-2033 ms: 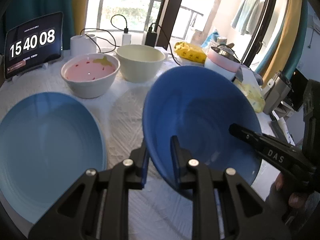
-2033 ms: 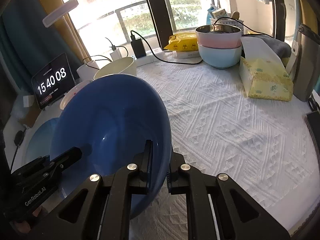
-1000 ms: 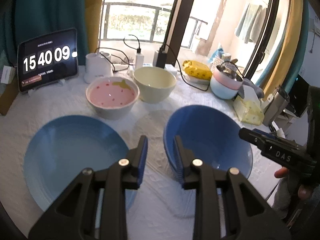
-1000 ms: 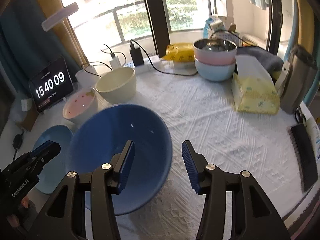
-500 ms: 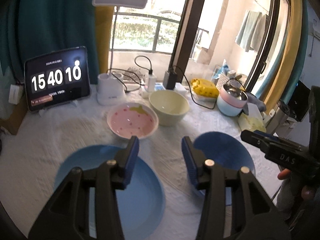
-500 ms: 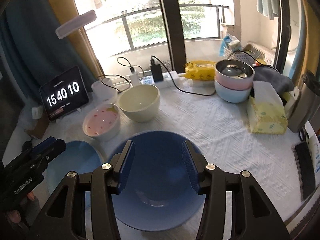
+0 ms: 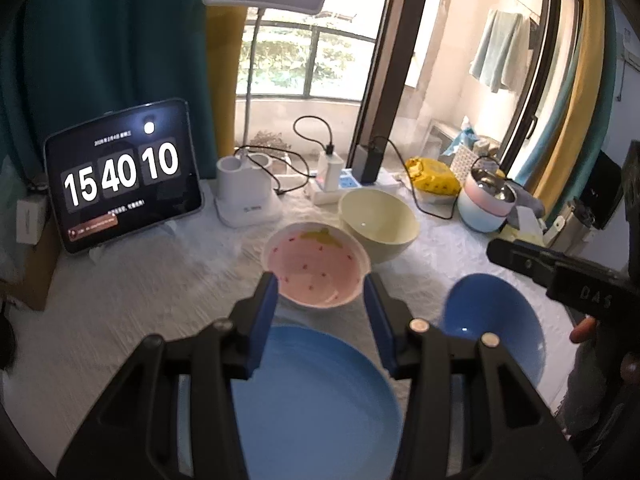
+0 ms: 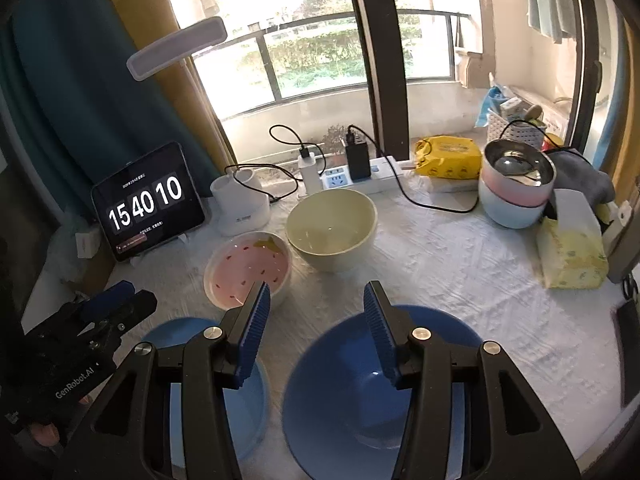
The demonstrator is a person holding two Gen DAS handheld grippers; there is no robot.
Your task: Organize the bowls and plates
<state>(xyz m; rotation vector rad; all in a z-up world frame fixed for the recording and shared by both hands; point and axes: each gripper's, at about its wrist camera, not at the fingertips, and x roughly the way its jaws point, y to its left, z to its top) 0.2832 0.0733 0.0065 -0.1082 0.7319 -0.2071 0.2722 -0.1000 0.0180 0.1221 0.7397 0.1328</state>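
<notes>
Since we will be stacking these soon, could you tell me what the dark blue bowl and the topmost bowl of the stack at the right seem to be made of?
Dark blue bowl: probably glazed ceramic or melamine; smooth, glossy, small highlights. Topmost stacked bowl: stainless steel inside, mirror-like grey reflections.

Before me: clock tablet point(image 8: 148, 202) at far left; lamp point(image 7: 248, 196) beside it; power strip point(image 8: 360, 176) behind; tissue pack point(image 8: 570, 256) right.

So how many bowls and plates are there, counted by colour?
Dark blue: 1, the dark blue bowl
Light blue: 2, the light blue plate and the light blue bowl at the bottom of the far stack
Pink: 2, the strawberry bowl and the pink bowl in the stack
Cream: 1, the cream bowl
Steel: 1, the steel bowl on top of the stack
Total: 7
</notes>
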